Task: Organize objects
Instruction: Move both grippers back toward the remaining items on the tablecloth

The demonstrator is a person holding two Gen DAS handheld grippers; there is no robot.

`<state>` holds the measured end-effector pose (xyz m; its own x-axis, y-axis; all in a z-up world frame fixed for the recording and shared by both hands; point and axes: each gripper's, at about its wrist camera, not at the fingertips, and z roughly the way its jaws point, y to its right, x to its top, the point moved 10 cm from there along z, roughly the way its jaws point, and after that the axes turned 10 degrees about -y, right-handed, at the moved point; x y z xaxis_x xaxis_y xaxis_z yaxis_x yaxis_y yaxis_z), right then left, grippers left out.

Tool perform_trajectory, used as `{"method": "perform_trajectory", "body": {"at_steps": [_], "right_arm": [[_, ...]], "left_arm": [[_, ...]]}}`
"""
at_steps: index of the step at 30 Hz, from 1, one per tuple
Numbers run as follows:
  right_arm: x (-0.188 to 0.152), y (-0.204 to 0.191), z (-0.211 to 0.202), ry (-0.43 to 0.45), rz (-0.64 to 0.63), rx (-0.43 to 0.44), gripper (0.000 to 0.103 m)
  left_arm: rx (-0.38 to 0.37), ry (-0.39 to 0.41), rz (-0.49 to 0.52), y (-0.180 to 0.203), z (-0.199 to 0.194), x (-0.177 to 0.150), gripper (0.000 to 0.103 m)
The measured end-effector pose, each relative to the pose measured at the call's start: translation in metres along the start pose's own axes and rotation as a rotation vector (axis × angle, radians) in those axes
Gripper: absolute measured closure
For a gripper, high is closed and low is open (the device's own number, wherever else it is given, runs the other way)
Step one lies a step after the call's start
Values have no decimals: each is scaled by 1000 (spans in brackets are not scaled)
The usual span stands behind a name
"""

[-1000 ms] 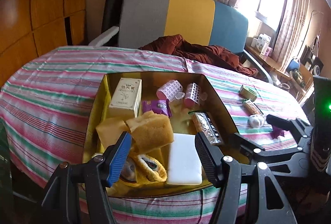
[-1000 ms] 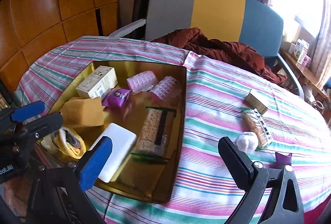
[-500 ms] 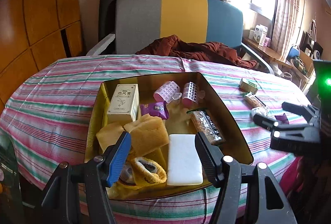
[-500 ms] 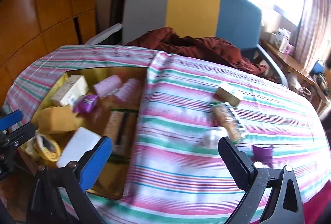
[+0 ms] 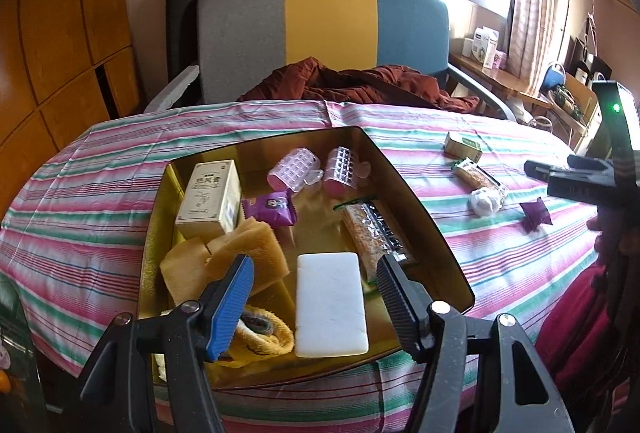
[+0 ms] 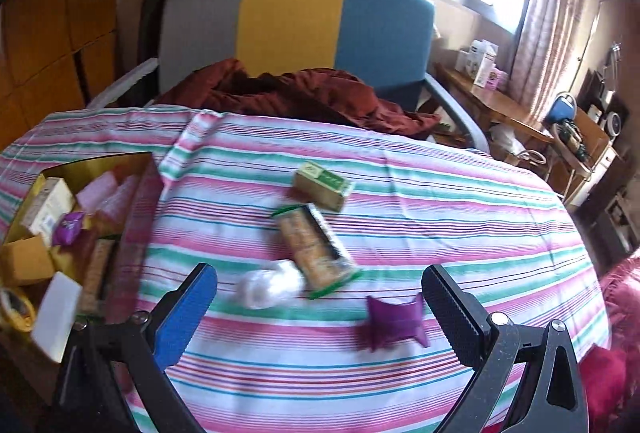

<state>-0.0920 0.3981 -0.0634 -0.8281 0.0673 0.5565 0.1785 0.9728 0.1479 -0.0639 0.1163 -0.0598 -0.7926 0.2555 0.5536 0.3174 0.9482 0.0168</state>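
- The gold box (image 5: pixel 424 217) sits on the left part of the striped surface (image 6: pixel 400 373) and already holds most of the things: a cream carton (image 5: pixel 210 199), two pink hair rollers (image 5: pixel 294 173), a purple packet (image 5: pixel 272 207), a snack bar (image 5: pixel 370 229), yellow sponge pieces (image 5: pixel 240 253), a white block (image 5: pixel 330 303) and a yellow rolled item (image 5: pixel 260 331) at the near edge.
- Four things lie outside the box, on the cloth to its right: a green-and-cream small box (image 6: pixel 322 187), a second snack bar (image 6: pixel 314 251) just in front of it, a white wad (image 6: pixel 270 287) touching that bar's near end, and a purple pouch (image 6: pixel 396 319) a little apart to the right.
- By my reading the sorting is well past halfway, with those four pieces left to move in.
- The right gripper (image 6: pixel 320 313) hangs above the loose group, jaws wide apart and holding nothing; the pouch lies nearest its right jaw.
- The left gripper (image 5: pixel 314 297) hovers over the near end of the box, jaws apart, nothing between them.
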Motion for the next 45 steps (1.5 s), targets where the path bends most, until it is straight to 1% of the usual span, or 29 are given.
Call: {"method": "perform_trajectory", "body": {"at_steps": [6,9,11,13,14,17,20,24,33,38,45], "right_arm": [[9,55,17,-4,53,-81,0],[8,85,28,-12,125,-101,0],[0,103,37,-32,207,-87,0],[-11,116,49,-84,301,-42,0],[-12,123,51,-89,347,-19,0],[-15,135,49,-81,408,-17,0],[-18,141,52,-93,456,8,0],[-22,145,51,-95,488,20,0],[-22,145,57,-108,496,40,0],[-21,149,55,-93,512,45,0],[-23,153,56,-95,550,81,0]], "left_arm": [[-12,-7,35,14,2,4,38],[-18,-11,56,24,4,7,38],[-22,-20,68,29,7,8,38],[-25,-28,81,36,10,9,38],[-25,-32,88,39,11,9,38],[-35,-41,109,50,16,12,38],[-45,-47,134,63,20,14,38],[-57,-51,176,83,24,18,38],[-90,-78,247,120,38,25,38],[-137,-103,265,142,47,30,38],[-199,-145,271,172,64,37,38]]}}
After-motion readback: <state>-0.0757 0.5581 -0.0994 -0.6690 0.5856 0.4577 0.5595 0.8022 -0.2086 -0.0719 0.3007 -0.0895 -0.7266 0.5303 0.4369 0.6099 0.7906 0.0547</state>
